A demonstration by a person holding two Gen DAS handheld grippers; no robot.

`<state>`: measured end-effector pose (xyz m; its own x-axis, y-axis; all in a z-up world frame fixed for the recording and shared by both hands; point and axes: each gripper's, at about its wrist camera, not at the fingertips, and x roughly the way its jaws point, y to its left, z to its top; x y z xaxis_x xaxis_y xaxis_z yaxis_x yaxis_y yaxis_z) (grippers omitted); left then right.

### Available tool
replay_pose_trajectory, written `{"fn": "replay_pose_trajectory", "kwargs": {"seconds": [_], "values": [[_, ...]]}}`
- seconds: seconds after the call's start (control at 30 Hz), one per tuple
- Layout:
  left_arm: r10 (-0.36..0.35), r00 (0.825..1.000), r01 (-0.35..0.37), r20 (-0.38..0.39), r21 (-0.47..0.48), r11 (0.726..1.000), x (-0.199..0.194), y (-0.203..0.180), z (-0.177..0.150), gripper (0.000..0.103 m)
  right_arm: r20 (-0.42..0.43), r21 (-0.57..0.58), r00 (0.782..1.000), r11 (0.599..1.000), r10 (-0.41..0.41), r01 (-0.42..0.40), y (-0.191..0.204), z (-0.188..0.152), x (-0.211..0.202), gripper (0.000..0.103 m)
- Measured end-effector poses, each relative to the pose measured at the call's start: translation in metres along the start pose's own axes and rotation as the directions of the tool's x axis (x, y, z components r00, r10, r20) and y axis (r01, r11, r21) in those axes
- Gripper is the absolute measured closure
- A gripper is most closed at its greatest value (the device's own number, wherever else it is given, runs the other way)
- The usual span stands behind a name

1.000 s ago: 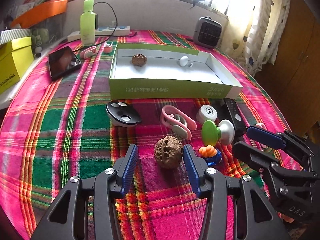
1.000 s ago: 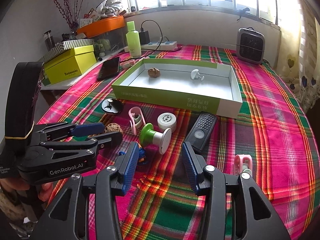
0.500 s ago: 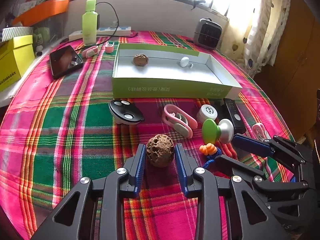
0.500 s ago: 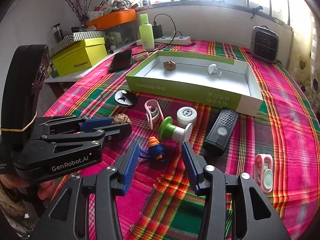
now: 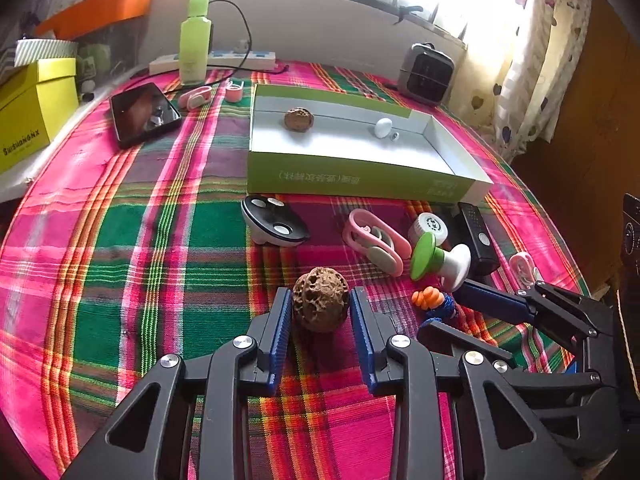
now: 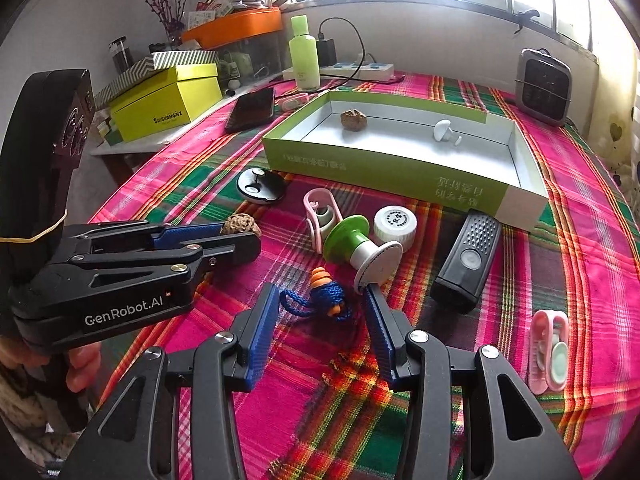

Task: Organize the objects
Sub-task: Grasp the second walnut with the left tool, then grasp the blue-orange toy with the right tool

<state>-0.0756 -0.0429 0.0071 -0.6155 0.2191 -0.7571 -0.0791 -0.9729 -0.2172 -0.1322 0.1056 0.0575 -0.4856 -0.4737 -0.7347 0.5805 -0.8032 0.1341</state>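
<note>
The left gripper point(image 5: 320, 312) is pinching a brown walnut point(image 5: 320, 304) between its blue jaws at the near middle of the plaid tabletop point(image 5: 120, 240), the pads pressing both sides of the shell. The right gripper point(image 6: 320, 320) is hovering with its jaws spread on either side of an orange earplug on a blue cord point(image 6: 326, 292), which is lying on the cloth between them without touching either pad. Just beyond it a green and white spool point(image 6: 360, 248) is lying on its side, with a round white cap point(image 6: 394, 222) just behind and a pink clip point(image 6: 320, 212) to its left. A black remote point(image 6: 468, 256) is resting to the right of the spool, and a second pink clip point(image 6: 548, 348) is lying well apart at the near right. A black oval gadget point(image 5: 274, 222) is sitting near the front wall of the green box point(image 5: 360, 178), which is holding another walnut point(image 5: 298, 119) at its far left and a white knob point(image 5: 384, 127) toward its far right.
</note>
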Motion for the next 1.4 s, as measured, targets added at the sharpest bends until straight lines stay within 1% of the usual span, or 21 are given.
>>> {"fn": "replay_pose_trajectory", "kwargs": {"seconds": [0.03,0.13,0.5,0.57,0.63,0.97,1.4], "values": [[0.001,1.0,-0.001,0.001,0.004,1.0,-0.0001,-0.0003,-0.0001,0.075,-0.007,0.003,1.0,1.0,0.001,-0.001,0.0001,0.0003,0.0019,0.063],[0.003,1.0,-0.003,0.003,0.007,1.0,0.0001,-0.0002,-0.0002,0.075,-0.019,0.004,1.0,1.0,0.012,-0.012,0.001,0.001,0.0044,0.064],[0.0,1.0,0.0,0.003,0.005,1.0,0.0007,0.0002,0.0007,0.075,-0.044,-0.025,0.999,1.0,-0.019,0.018,0.0061,0.0048,0.01,0.065],[0.001,1.0,-0.001,0.003,0.004,1.0,0.0007,0.0002,0.0007,0.075,-0.043,-0.022,0.998,0.999,-0.037,0.036,0.0048,0.0052,0.0103,0.076],[0.004,1.0,-0.004,0.003,0.009,1.0,0.0006,0.0002,0.0008,0.075,-0.044,-0.014,0.998,0.999,-0.041,0.04,0.002,0.0056,0.0102,0.08],[0.01,1.0,-0.01,0.004,0.016,1.0,0.0011,-0.0014,0.0024,0.075,-0.044,-0.019,0.998,0.999,-0.043,0.042,0.0022,0.0059,0.0104,0.083],[0.007,1.0,-0.007,0.004,0.018,1.0,-0.0004,-0.0016,0.0008,0.076,-0.04,-0.005,0.999,1.0,-0.015,0.015,0.0014,0.0034,0.0077,0.084]]}}
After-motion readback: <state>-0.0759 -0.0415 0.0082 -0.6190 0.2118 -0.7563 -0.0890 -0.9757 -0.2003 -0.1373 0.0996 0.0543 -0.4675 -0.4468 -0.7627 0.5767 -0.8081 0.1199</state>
